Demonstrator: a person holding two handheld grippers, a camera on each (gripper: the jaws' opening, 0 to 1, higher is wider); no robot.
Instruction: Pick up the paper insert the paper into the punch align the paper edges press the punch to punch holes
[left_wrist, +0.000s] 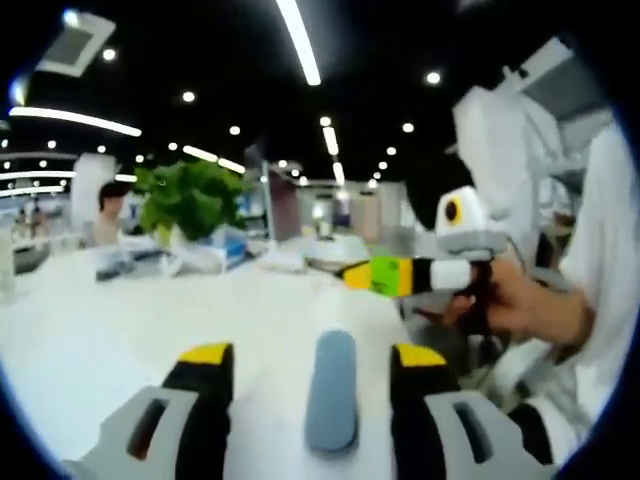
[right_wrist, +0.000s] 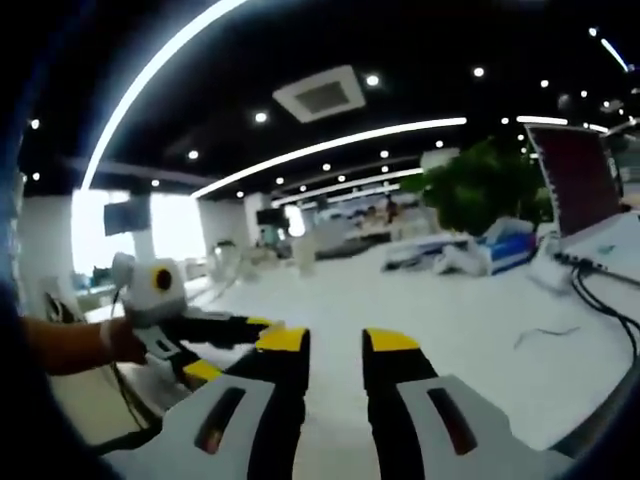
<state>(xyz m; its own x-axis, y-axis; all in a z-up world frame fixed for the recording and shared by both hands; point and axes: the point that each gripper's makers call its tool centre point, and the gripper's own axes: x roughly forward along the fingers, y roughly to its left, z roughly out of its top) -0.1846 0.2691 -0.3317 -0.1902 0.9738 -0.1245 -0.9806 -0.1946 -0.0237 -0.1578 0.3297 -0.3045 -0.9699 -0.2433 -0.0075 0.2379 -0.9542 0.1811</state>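
Right now I am holding both sets of tongs level above the white table (left_wrist: 120, 330), and neither is carrying anything. In the left gripper view, my left tongs (left_wrist: 315, 365) are standing open with bare table between the yellow-tipped jaws; a blue-grey oblong object (left_wrist: 332, 390) is lying on the table between them, and I cannot tell what it is. To the right of it, my right tongs (left_wrist: 385, 275) are coming into that view, held by a hand (left_wrist: 520, 300), and I am judging them empty.

In the right gripper view, the right tongs (right_wrist: 335, 345) are parted by a narrow gap with nothing between the jaws, and the left tongs (right_wrist: 235, 330) are reaching in from the left.

I am not finding the paper or the punch on the table ahead, so I judge the pick-up is not yet begun.

Further off, black cables (right_wrist: 600, 290) are trailing over the table, and a green plant (left_wrist: 190, 200) is standing beyond, under ceiling strip lights (right_wrist: 330, 145).
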